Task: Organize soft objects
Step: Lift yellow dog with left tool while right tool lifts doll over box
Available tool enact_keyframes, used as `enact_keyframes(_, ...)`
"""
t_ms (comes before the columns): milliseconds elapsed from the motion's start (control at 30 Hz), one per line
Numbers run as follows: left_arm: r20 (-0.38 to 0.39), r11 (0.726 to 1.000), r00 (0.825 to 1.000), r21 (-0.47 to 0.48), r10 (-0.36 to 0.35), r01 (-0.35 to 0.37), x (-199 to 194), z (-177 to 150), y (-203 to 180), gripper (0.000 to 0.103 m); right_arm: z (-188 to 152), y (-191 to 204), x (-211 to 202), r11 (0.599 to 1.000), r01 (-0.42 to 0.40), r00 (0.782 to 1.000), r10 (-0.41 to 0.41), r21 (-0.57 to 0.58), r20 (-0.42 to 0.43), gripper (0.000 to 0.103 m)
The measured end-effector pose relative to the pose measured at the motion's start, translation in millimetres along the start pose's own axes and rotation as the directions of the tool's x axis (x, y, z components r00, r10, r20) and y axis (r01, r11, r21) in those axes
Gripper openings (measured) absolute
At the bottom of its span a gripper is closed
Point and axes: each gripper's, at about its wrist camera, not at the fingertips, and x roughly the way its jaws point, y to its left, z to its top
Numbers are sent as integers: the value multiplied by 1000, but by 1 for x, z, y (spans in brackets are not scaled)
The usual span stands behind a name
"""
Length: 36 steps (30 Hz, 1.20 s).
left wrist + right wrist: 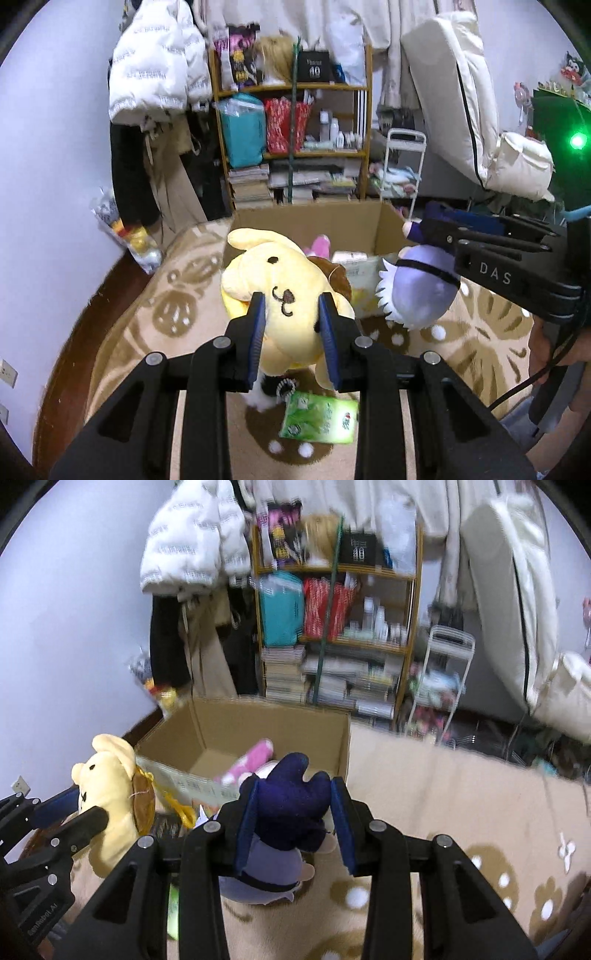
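Observation:
My left gripper (291,306) is shut on a yellow dog plush (284,288) with a brown beret, held above the rug in front of the cardboard box (310,218). The plush also shows at the left of the right wrist view (110,794). My right gripper (293,797) is shut on a purple plush with dark blue hair (288,812), held just before the box (236,731). In the left wrist view that purple plush (421,288) hangs to the right under the right gripper (413,229). A pink plush (251,760) lies inside the box.
A green packet (319,417) lies on the beige patterned rug (155,332) below the yellow plush. Behind the box stand a cluttered wooden shelf (291,125), hanging coats (155,74), a white cart (402,166) and a leaning white mattress (454,85). A bag of toys (125,232) sits by the left wall.

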Motion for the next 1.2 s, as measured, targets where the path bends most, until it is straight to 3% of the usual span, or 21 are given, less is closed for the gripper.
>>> enact_keyframes(300, 120, 999, 993, 41, 3, -8, -14, 25, 0, 29, 28, -1, -11, 1000, 19, 995, -20, 7, 101, 41)
enact_keyframes(500, 169, 998, 985, 61, 20, -30, -4, 41, 1, 29, 41, -4, -10, 998, 56, 984, -57, 12, 167, 41)
enact_keyframes(633, 194, 997, 981, 76, -7, -8, 7, 50, 1, 29, 45, -5, -7, 997, 83, 974, -82, 6, 211, 41)
enact_keyframes(933, 183, 996, 983, 81, 19, -34, 44, 60, 8, 29, 46, -10, 5, 996, 89, 966, -89, 14, 242, 41)
enact_keyframes(1200, 131, 997, 991, 69, 21, -30, 71, 57, 5, 29, 45, -16, 28, 997, 69, 977, -73, 23, 200, 41)
